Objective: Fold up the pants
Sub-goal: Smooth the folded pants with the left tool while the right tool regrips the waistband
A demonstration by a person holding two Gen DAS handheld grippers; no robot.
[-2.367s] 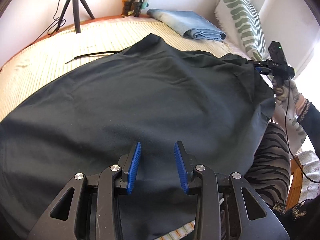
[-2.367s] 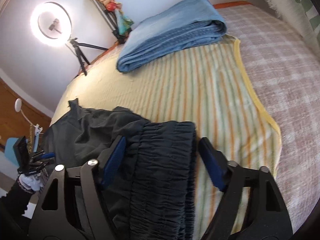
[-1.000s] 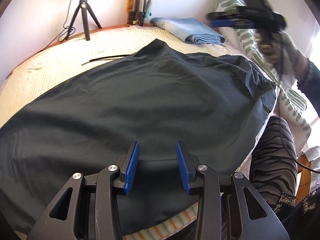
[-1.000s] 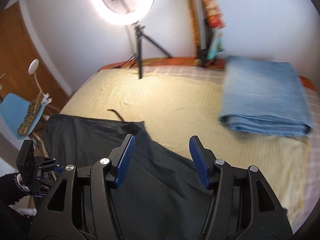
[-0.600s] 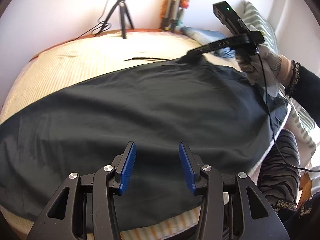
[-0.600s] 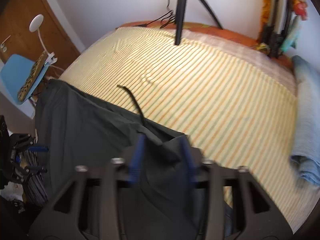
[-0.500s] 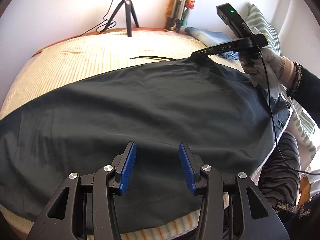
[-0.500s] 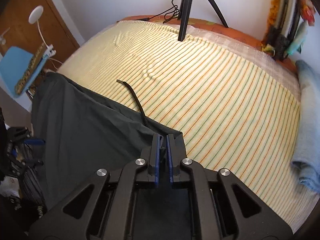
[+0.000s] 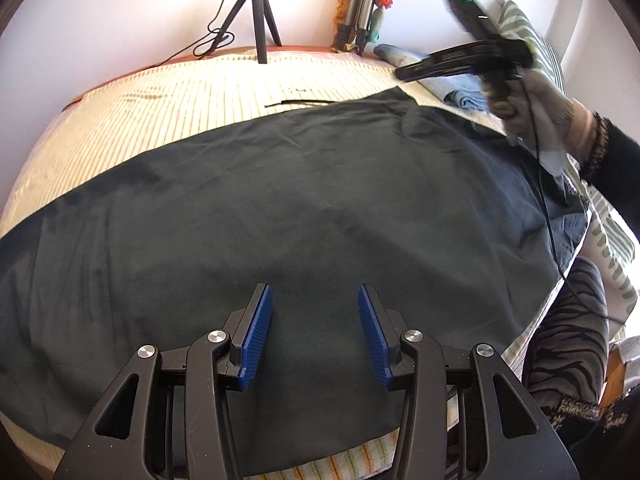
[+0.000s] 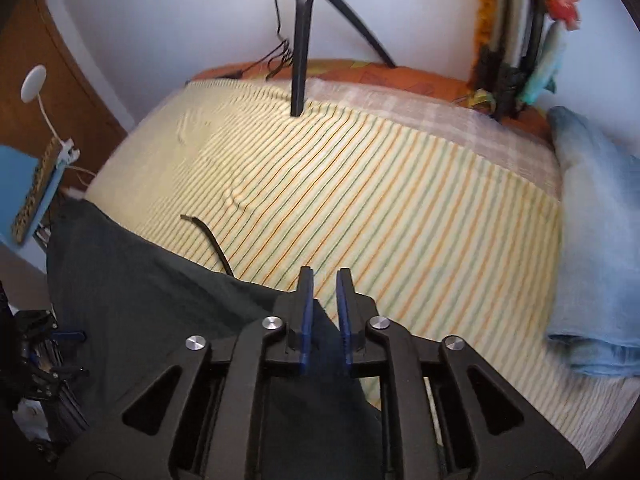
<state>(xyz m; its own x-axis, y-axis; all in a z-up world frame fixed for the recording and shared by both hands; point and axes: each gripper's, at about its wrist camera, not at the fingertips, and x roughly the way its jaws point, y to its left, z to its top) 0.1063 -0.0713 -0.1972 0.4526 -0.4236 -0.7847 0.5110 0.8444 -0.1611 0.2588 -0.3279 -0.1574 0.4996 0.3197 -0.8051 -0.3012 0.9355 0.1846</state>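
Dark pants (image 9: 304,208) lie spread across the striped bed, with a thin black drawstring (image 9: 304,101) trailing off their far edge. My left gripper (image 9: 315,308) is open and hovers over the near part of the pants, holding nothing. My right gripper (image 10: 325,280) has its jaws slightly parted, with the far corner of the pants (image 10: 320,312) between the blue pads. In the left wrist view the right gripper (image 9: 404,73) sits just above that corner, held by a gloved hand (image 9: 540,100).
Folded blue jeans (image 10: 600,240) lie at the bed's far right. A black tripod (image 9: 258,12) stands on the far edge of the yellow striped bedspread (image 10: 380,200). A green patterned pillow (image 9: 520,20) is at the right, and my striped-trousered leg (image 9: 568,320) at the bed's near right.
My right gripper left the waistband, swung to the far corner of the pants and shut on it. Now its jaws have parted slightly and it has risen a little. The left gripper stays open.
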